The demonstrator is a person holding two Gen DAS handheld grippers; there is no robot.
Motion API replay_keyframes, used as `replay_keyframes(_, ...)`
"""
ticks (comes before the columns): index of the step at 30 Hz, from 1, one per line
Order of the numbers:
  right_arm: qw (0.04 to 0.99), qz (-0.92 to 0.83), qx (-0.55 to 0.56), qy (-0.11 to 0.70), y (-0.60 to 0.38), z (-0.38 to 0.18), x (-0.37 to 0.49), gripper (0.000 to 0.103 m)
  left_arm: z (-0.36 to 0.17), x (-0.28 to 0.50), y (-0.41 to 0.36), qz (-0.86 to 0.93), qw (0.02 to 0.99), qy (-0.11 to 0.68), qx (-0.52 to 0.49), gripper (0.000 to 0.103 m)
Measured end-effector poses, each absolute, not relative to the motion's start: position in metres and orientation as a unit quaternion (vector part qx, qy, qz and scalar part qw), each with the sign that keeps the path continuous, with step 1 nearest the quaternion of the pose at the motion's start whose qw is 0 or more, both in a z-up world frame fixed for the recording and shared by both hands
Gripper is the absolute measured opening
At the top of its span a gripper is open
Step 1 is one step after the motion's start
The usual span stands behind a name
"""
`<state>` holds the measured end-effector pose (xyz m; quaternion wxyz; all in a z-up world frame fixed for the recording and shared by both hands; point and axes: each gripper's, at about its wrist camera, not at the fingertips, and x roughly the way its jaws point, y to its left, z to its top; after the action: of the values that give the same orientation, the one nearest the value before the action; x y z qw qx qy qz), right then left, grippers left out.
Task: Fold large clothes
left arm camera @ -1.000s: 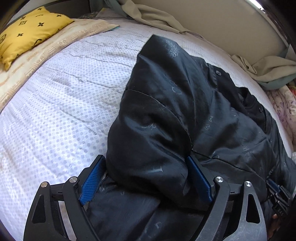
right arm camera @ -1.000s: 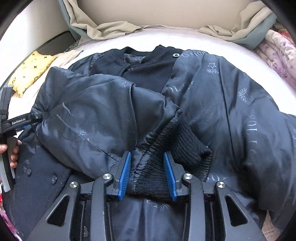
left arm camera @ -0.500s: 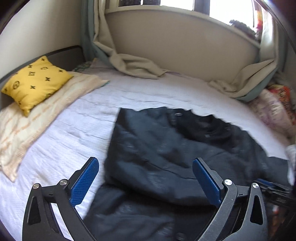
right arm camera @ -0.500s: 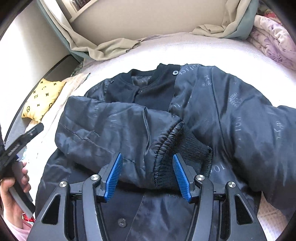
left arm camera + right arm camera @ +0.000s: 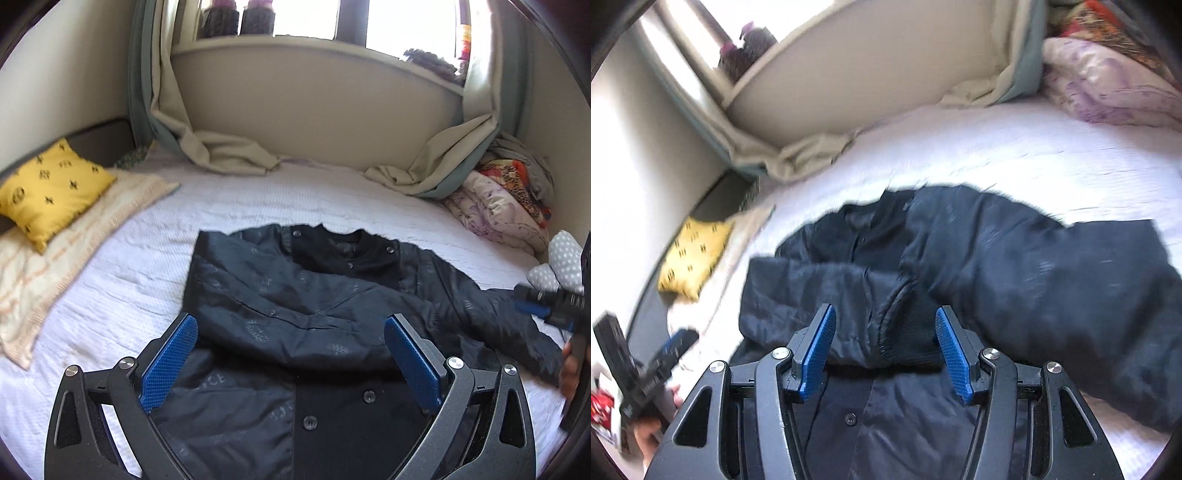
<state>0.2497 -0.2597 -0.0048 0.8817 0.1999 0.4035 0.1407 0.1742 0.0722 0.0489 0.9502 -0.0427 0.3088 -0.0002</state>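
Black and slightly shiny, the single jacket (image 5: pixel 314 332) is lying front-up across the white bed (image 5: pixel 147 258), collar toward the window. One sleeve (image 5: pixel 849 291) is lying folded in across the chest, its knit cuff (image 5: pixel 908 332) ending near the button placket, which I take as the first fold, meant to narrow the garment. The other sleeve (image 5: pixel 517 317) is trailing out sideways, not yet folded.

Two tools are hovering above it. The left tool (image 5: pixel 291 365) is standing at its widest, its jaws just having been opening, with nothing between them. The right tool (image 5: pixel 882 354) is standing about half open, likewise just having been opening; the cuff is showing between its blue pads (image 5: pixel 818 350) from above, but they are not pressing it.

One yellow pillow (image 5: pixel 51 188) is resting at the headboard end, and one heap of bedding (image 5: pixel 498 206) is piled in the far corner.
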Motion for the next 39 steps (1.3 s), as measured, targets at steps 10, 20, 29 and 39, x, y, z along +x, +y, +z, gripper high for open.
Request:
replay_keyframes(10,0.871,0.017,0.303,0.386,-0.383,-0.014,0.183,0.059,0.031,0.157,0.09,0.011,0.942,0.333,-0.045,0.103)
replay_keyframes(20,0.829,-0.076,0.457,0.313,-0.49,-0.042,0.096,0.059,0.032,0.162,0.091,-0.009,0.934,0.342,-0.101,0.103)
replay_keyframes(29,0.769,-0.131,0.545,0.308,-0.535,-0.087,0.059,0.059,0.032,0.169,0.073,-0.025,0.932,0.345,-0.104,0.103)
replay_keyframes(39,0.722,-0.176,0.587,0.321,-0.549,-0.118,0.053,0.059,0.029,0.17,0.07,-0.025,0.931,0.351,-0.099,0.103)
